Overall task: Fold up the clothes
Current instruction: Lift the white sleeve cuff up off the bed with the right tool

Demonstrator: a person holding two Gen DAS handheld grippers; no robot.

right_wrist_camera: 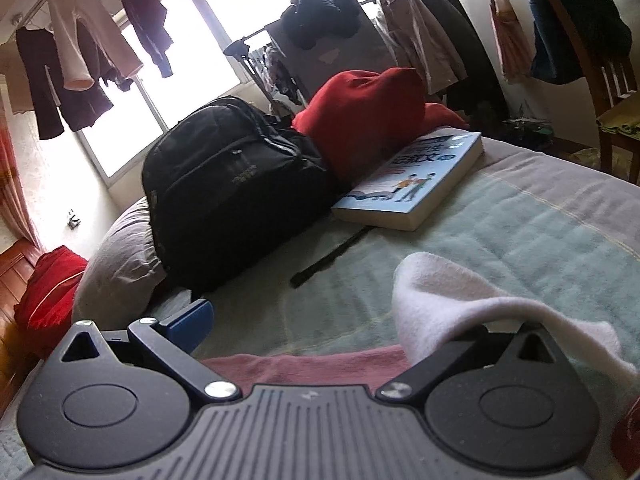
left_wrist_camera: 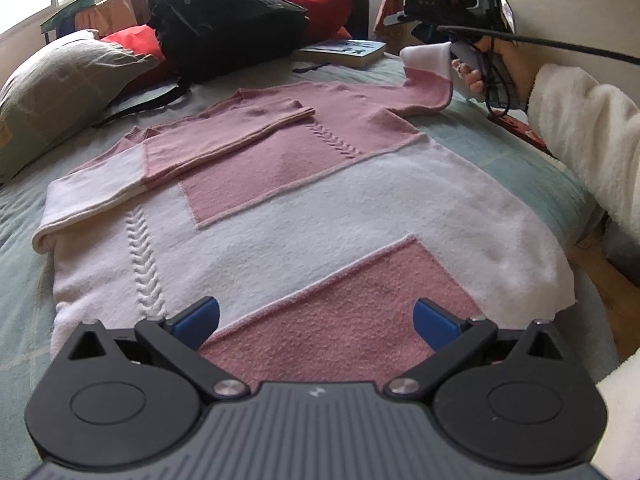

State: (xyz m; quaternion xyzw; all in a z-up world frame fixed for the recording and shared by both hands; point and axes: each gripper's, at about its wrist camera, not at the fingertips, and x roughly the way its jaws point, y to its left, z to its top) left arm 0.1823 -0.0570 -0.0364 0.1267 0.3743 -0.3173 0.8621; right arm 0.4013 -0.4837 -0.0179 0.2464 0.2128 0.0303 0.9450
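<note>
bed (left_wrist_camera: pixel 500 148): carries pink-and-white sweater (left_wrist_camera: pixel 280 208) lying flat, one sleeve folded across | left tool (left_wrist_camera: pixel 316 316): jaws wide apart, empty, above hem | right tool (right_wrist_camera: pixel 320 320): other sleeve's cuff (right_wrist_camera: pixel 460 296) draped over one finger, that finger hidden, grip unclear

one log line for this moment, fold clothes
step: second sleeve fold | left gripper: open above sweater hem | right gripper: open, sleeve cuff draped on one finger | other sleeve: folded across chest

sweater (left_wrist_camera: pixel 280 208): pink and white knit, square pink patches, cable-stitch lines
pose: laid flat on the bed, spread out
left sleeve (left_wrist_camera: pixel 168 156): folded across the chest, white cuff at the edge
right sleeve (left_wrist_camera: pixel 424 80): lifted off the bed, white cuff (right_wrist_camera: pixel 460 296) raised
</note>
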